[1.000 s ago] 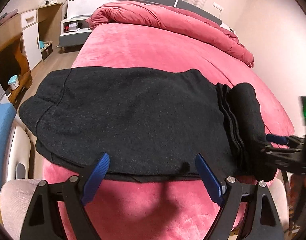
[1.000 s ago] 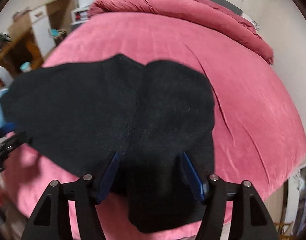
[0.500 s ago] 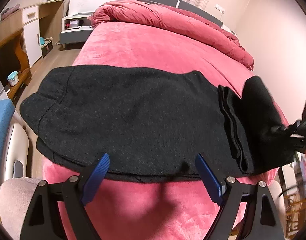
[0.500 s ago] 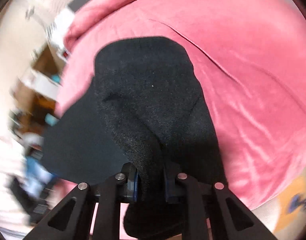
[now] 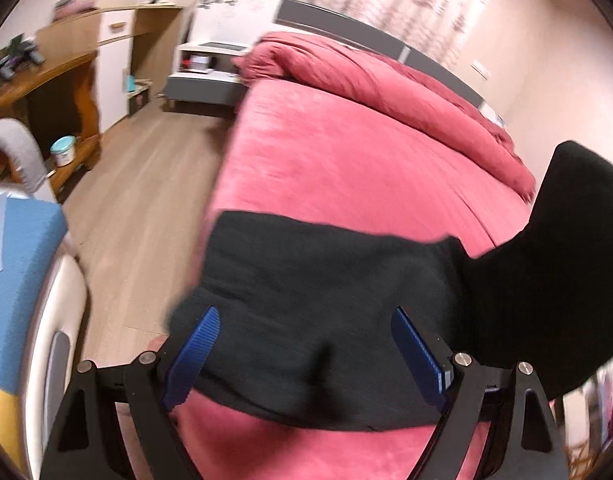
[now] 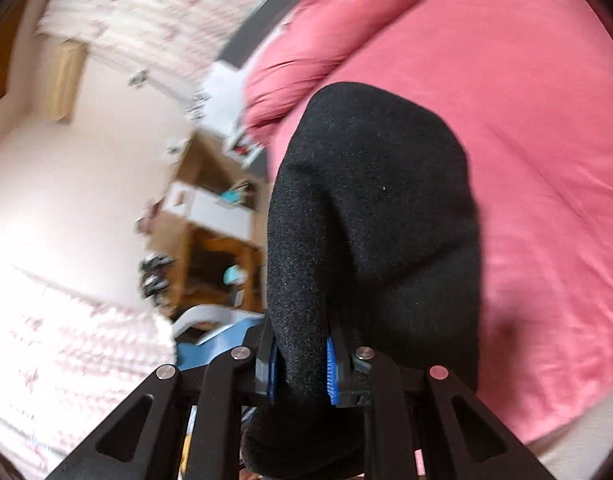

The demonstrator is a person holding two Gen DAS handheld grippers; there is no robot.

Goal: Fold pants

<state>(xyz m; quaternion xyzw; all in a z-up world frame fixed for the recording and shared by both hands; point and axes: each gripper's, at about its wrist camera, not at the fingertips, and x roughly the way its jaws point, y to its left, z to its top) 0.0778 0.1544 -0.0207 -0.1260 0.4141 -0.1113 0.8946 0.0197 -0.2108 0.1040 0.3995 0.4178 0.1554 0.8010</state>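
The black pants (image 5: 318,292) lie across the near edge of the pink bed (image 5: 346,160). My left gripper (image 5: 306,356) is open, its blue pads either side of the pants' near edge, not closed on the cloth. My right gripper (image 6: 300,372) is shut on the leg end of the pants (image 6: 370,220) and holds it lifted off the bed. In the left wrist view that raised end (image 5: 566,260) stands up at the right. The right gripper itself is hidden there.
A rolled pink duvet (image 5: 386,80) lies at the head of the bed. A wooden desk (image 5: 46,80) and a blue-cushioned chair (image 5: 18,260) stand at the left, with wood floor (image 5: 146,200) between them and the bed.
My right gripper has lifted the leg end higher and swung it leftward. My left gripper has shifted toward the left end of the pants, still open.
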